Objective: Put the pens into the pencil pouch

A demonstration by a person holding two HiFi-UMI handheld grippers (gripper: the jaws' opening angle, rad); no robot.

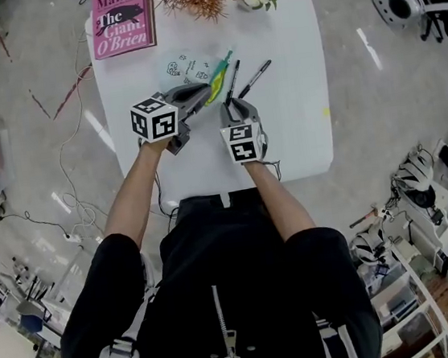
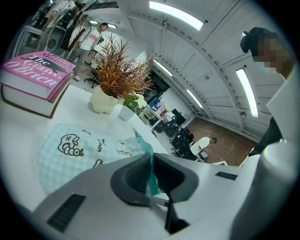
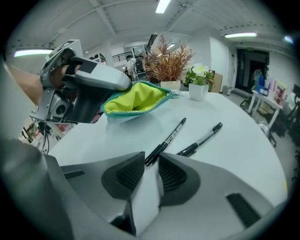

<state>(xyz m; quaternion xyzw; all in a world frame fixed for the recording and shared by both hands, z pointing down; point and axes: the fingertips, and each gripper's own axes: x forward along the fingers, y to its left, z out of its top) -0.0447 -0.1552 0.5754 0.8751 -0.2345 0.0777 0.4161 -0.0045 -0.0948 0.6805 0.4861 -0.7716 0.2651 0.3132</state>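
Zero of 2 pens in so far; left gripper [image 2: 151, 164] clamped on the pencil pouch [image 3: 136, 99] rim, w/ mouth propped open; right gripper [image 3: 151, 161] w/ jaws parted astride the tail of the near pen [image 3: 167, 139] on the table [image 3: 239, 150], apparently not pinching yet; 2nd pen [image 3: 202, 138] just beside it, untouched.

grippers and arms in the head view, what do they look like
The left gripper and right gripper are grey plastic shells, each with a white cube of black square markers. The fingers are lined dark and ribbed. The person wears short black sleeves.
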